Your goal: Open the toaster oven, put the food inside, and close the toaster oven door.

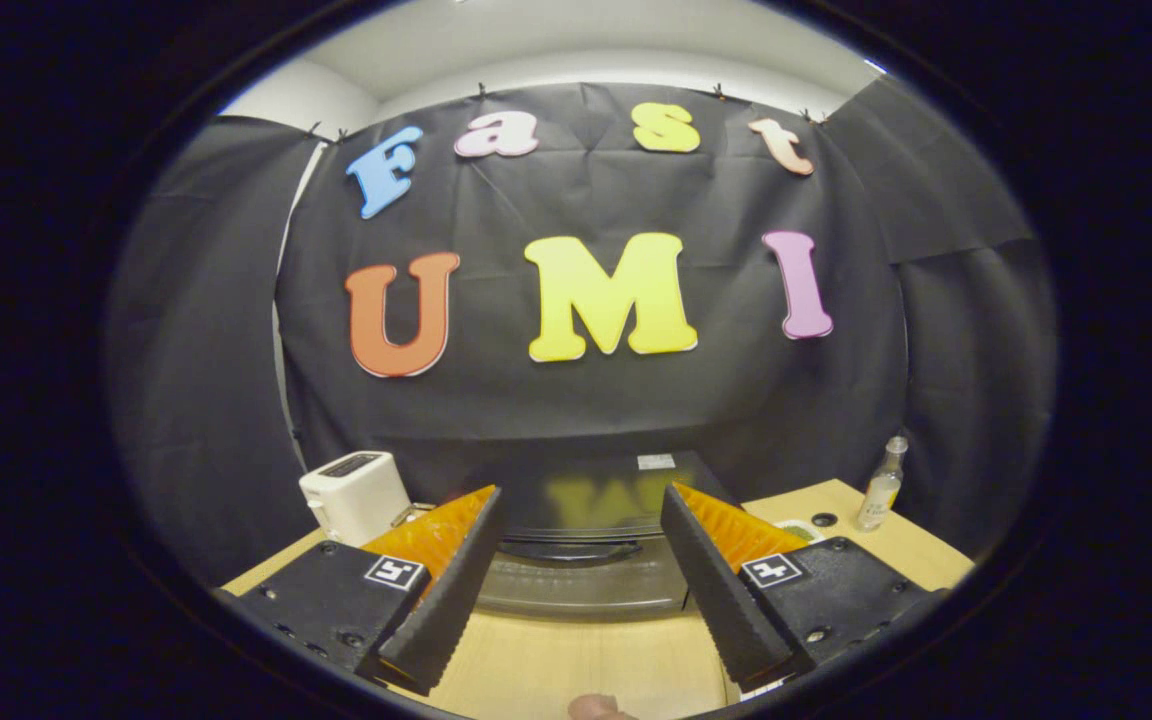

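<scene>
The fingers are spread wide, holding nothing. The glossy black toaster oven, door shut, sits on the light wooden desk just ahead, framed between them, with a white toaster to its left.

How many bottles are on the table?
1. The small clear bottle stands on the wooden table, beyond the open gripper and to the right of the black toaster oven. More could be hidden behind the oven.

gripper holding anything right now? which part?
Nothing held. The gripper is open, fingers spread apart, with the closed toaster oven just ahead between them.
</scene>
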`<state>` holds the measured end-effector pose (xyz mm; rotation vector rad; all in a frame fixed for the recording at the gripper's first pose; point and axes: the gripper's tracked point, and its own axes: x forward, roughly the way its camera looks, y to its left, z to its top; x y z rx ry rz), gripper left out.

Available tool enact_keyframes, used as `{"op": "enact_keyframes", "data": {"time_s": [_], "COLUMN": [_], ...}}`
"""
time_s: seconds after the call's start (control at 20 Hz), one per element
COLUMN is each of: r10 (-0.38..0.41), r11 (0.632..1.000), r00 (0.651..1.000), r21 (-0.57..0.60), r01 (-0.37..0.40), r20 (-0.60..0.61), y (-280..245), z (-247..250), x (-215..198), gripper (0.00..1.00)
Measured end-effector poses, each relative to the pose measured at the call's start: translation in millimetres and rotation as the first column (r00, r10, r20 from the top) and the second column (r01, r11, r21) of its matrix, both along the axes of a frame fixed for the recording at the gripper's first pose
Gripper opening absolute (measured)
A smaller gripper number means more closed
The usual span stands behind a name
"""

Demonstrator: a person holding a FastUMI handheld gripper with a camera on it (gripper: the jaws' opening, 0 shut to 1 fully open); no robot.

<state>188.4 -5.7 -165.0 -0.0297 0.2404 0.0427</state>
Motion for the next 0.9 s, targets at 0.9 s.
{"op": "enact_keyframes", "data": {"time_s": [0.9], "r10": [-0.048], "r11": [0.995], "r00": [0.98], "r21": [-0.095], "r01": [0.03], "r20": [-0.195], "y": [12], "z": [-81], "x": [49], "gripper": [1.0]}}
